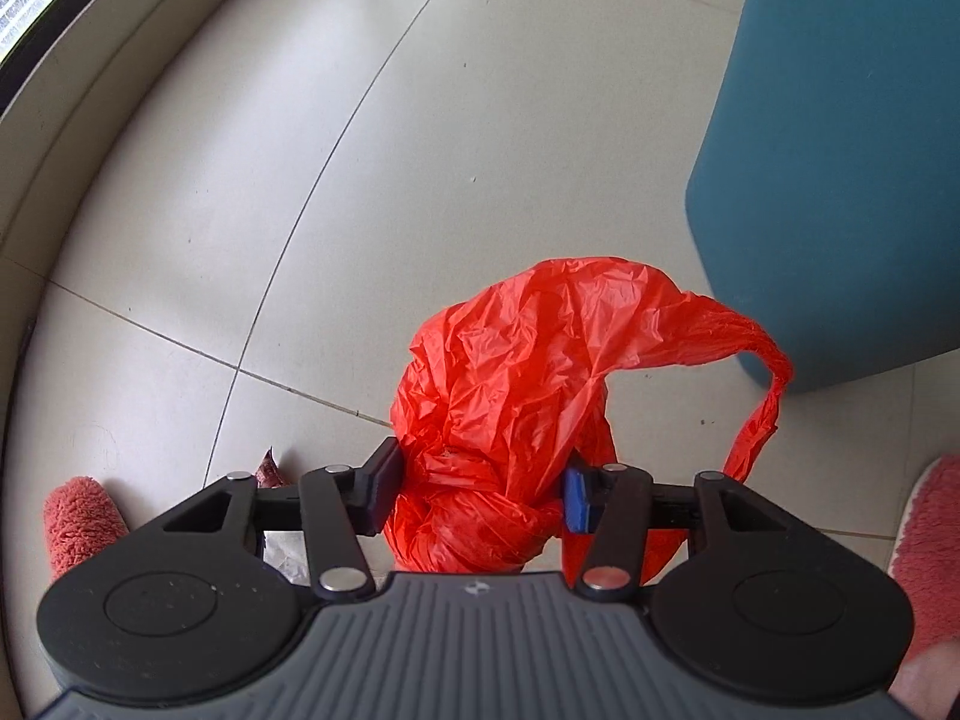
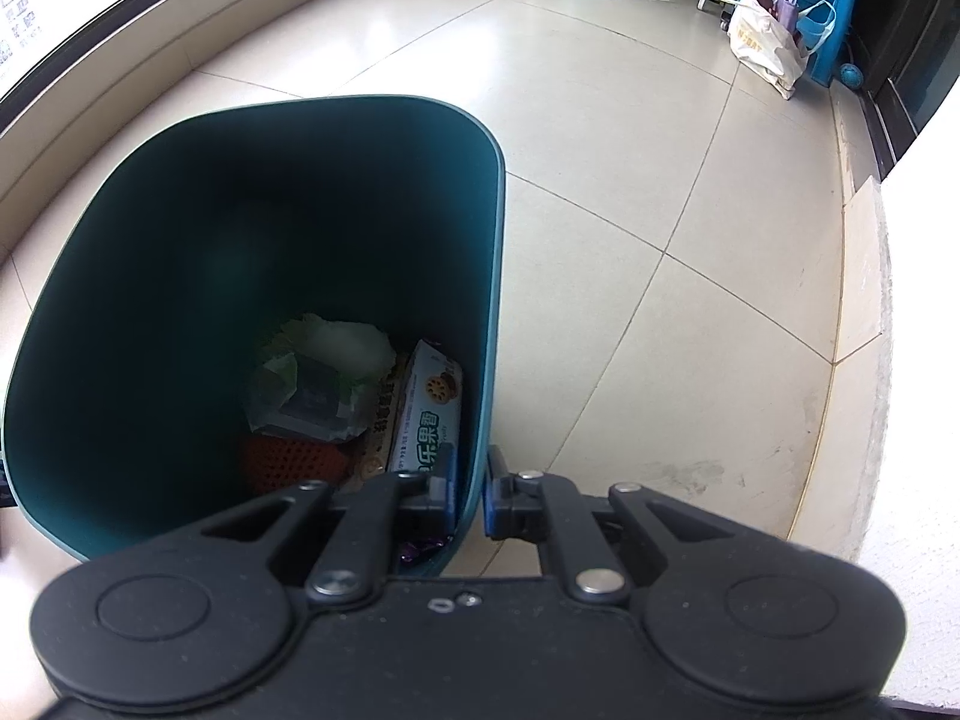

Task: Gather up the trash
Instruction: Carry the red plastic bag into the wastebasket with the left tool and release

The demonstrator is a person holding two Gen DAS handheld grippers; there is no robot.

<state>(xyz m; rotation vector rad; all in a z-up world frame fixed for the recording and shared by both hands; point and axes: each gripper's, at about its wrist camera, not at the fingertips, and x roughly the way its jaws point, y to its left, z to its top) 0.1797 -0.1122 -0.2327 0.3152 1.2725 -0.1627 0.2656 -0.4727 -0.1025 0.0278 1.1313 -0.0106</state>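
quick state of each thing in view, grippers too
left gripper: shut on red bag
red bag: crumpled, held off the floor
right gripper: shut on bin wall
bin: open, no lid, trash in the bottom
snack box: inside bin, leaning on its wall
wrapper: lying on the floor

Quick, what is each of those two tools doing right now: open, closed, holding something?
Left tool: closed on the red plastic bag.
Right tool: closed on the wall of the teal bin.
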